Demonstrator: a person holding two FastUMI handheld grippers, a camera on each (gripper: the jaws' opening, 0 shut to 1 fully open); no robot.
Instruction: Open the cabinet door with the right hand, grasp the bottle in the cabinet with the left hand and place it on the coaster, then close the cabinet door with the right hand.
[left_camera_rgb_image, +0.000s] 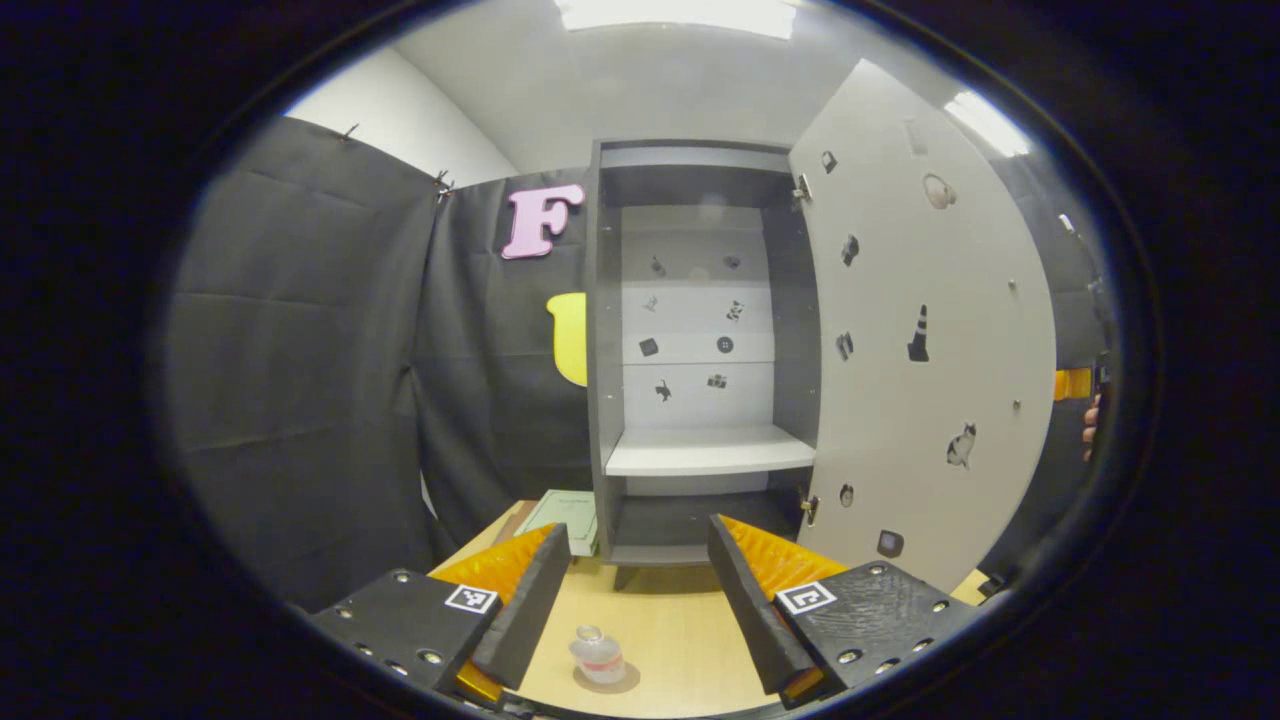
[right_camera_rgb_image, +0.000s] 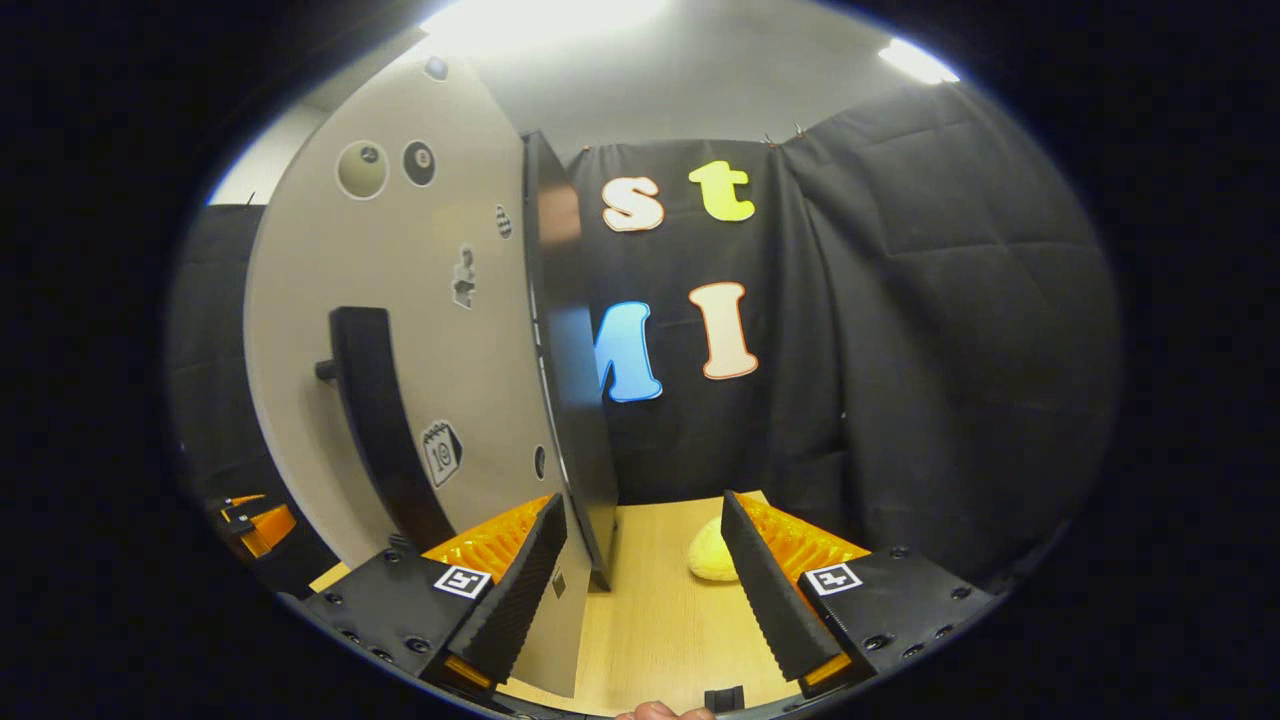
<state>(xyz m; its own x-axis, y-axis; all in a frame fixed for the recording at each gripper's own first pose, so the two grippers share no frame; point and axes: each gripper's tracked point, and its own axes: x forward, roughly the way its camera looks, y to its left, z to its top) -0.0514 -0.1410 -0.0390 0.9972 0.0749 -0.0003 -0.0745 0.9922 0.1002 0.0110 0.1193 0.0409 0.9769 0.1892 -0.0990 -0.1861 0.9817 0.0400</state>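
Left gripper view: left tool (left_camera_rgb_image: 635, 600) apart | bottle (left_camera_rgb_image: 598, 655) on coaster, coaster mostly hidden | right tool (right_camera_rgb_image: 640, 590) apart

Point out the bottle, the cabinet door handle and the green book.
bottle (left_camera_rgb_image: 597, 655): left gripper view, clear body.
cabinet door handle (right_camera_rgb_image: 380, 420): right gripper view, middle of black bar.
green book (left_camera_rgb_image: 565, 512): left gripper view, cover.

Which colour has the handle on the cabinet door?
Black. The handle on the pale cabinet door shows best in the right gripper view.
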